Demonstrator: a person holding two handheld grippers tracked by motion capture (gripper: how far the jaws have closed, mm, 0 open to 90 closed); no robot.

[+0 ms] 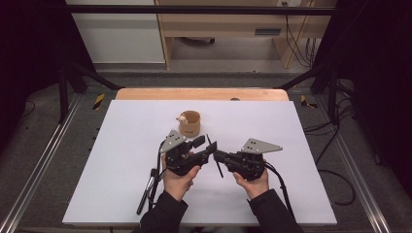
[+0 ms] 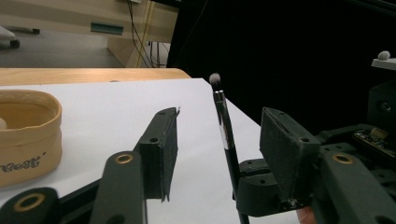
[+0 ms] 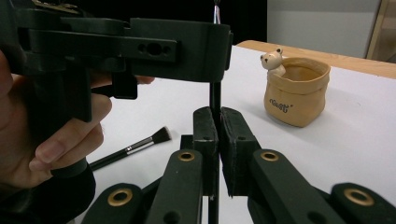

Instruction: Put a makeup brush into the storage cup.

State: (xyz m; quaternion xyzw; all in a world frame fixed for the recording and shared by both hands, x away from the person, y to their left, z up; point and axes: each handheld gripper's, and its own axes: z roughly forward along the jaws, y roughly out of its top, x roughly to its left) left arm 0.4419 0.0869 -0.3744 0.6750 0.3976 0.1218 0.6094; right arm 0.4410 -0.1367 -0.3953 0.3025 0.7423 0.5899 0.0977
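- The right gripper (image 1: 217,155) is seen in the high view at the middle of the white table (image 1: 121,160), held in the person's right hand (image 1: 252,182).
- Its jaws are clamped together on the shaft of a thin black brush (image 3: 215,100); in the right gripper view the shaft is seen pinched between the two pads and rising upright above them.
- In the left gripper view the same brush (image 2: 225,128) is seen standing nearly upright, its small pale tuft at the top end.
- The left gripper (image 1: 204,145) is held in the left hand (image 1: 177,182), just beside the right gripper, with its tips towards the brush.
- Its jaws are seen apart. The brush shaft stands between the two pads, and a gap is visible on each side of it; no contact with either pad is observed.
- A tan pouch-shaped holder (image 1: 189,123) is placed on the table beyond both grippers, near them but apart. A small pale bear figure (image 3: 272,61) is seen on its rim.
- A second brush (image 1: 145,191), black with a wider flat head, is seen lying on the table beside the left forearm, well apart from the holder. In the right gripper view it (image 3: 133,148) lies flat behind the left hand.
- Cables are seen trailing from both grippers towards the near table edge.
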